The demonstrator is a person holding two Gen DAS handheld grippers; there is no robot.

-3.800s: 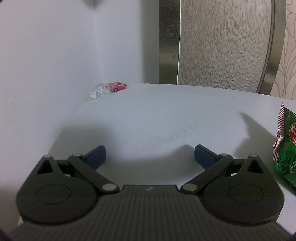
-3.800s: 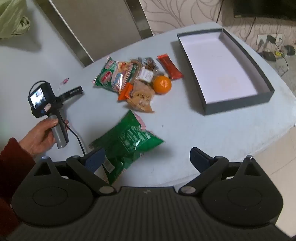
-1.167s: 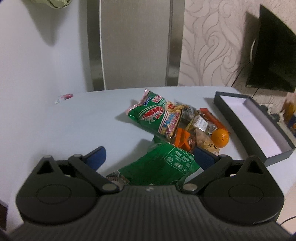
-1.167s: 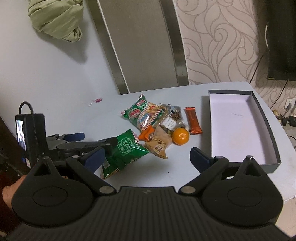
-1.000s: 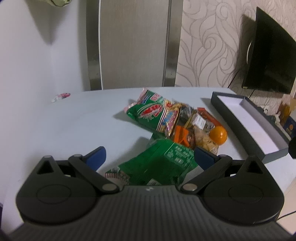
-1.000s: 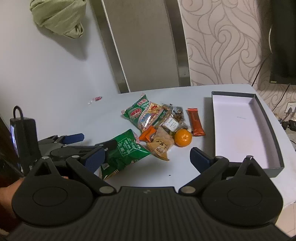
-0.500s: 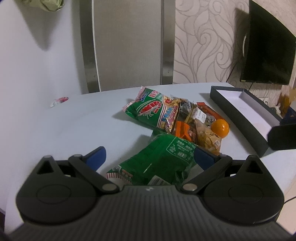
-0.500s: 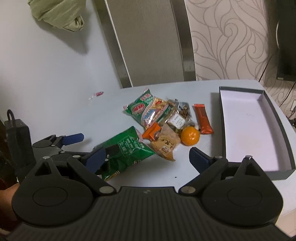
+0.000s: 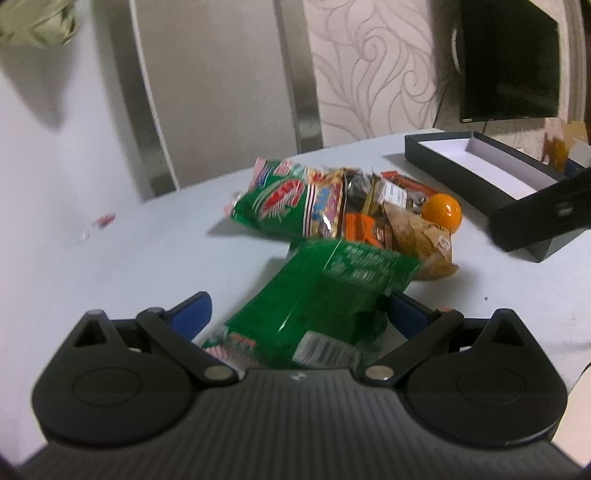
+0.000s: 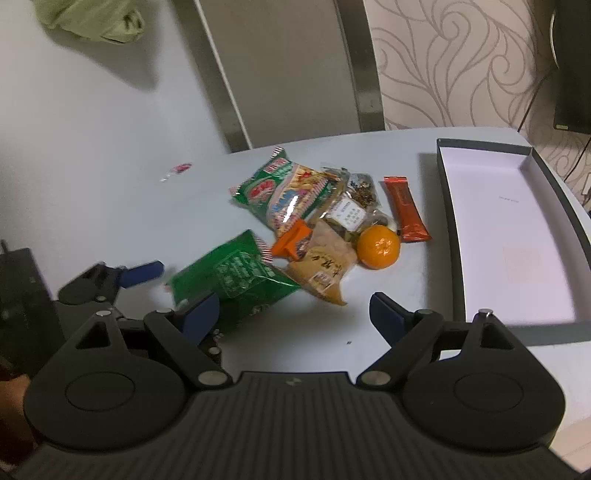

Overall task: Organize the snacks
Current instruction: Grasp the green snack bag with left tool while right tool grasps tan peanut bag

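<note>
A green snack bag [image 9: 325,295] lies on the white table between the open fingers of my left gripper [image 9: 295,312]; it also shows in the right wrist view [image 10: 236,277]. Beyond it is a pile: a green and red shrimp-chip bag [image 10: 284,195], an orange [image 10: 378,247], a tan packet [image 10: 325,266], a small orange packet [image 10: 293,240] and an orange-brown bar [image 10: 406,208]. An open dark box with a white inside [image 10: 517,236] stands to the right. My right gripper [image 10: 295,317] is open and empty, held above the table's near edge. My left gripper shows in the right wrist view [image 10: 147,284].
A small pink candy wrapper [image 10: 181,168] lies at the table's far left. A grey panel with metal edges [image 10: 295,70] stands behind the table. A dark screen [image 9: 509,62] hangs at the right wall. A green cloth [image 10: 92,18] hangs on the white wall.
My left gripper has moved forward so the green bag now lies between its fingers. My right gripper has come closer to the pile and box.
</note>
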